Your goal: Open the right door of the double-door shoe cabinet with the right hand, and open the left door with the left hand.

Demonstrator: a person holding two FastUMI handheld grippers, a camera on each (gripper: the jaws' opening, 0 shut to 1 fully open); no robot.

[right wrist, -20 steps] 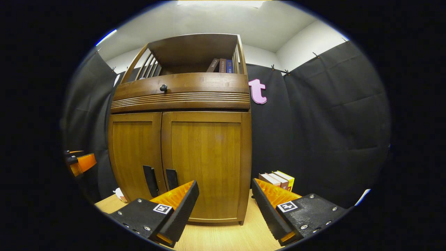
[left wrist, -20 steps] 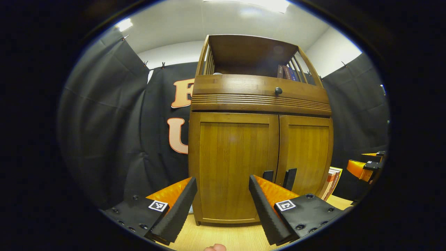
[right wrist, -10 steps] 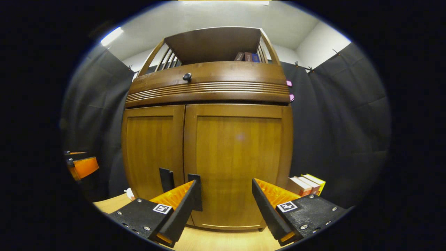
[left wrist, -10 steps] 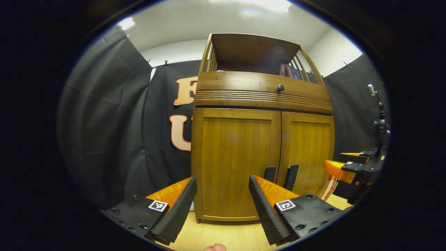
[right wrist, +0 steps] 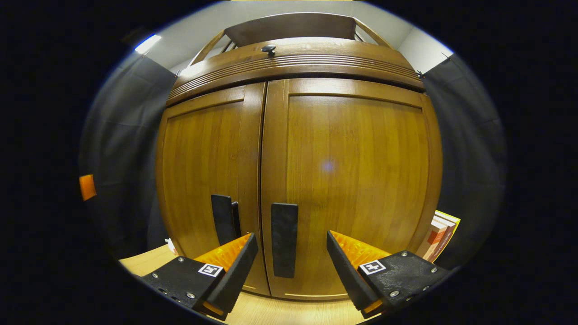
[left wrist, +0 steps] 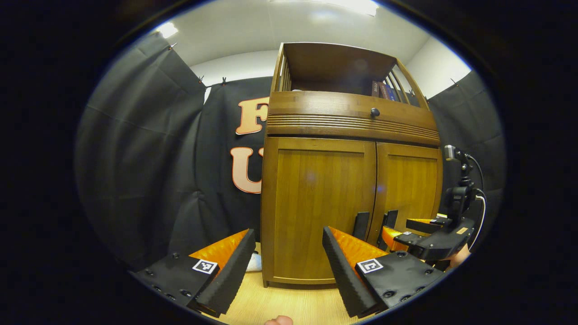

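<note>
Right gripper (right wrist: 289, 266) spread wide, right door handle (right wrist: 284, 239) between fingers, untouched. Left gripper (left wrist: 286, 266) spread, empty. Books (right wrist: 440, 237) beside cabinet (right wrist: 298, 180), partly hidden.

Black cloth wall (left wrist: 149, 149) hangs behind a pale wooden worktop (left wrist: 289, 302), under a white ceiling (left wrist: 253, 27) with bright lamps (left wrist: 356, 5).

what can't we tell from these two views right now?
- Inside of the cabinet: both doors shut, contents hidden, in both views.
- Books on the top shelf: titles too small, partly behind the slats, left gripper view.
- Books beside the cabinet: cut off by its right side, right gripper view.
- Right gripper against the right handle: contact unclear; the handle stands between open fingers.
</note>
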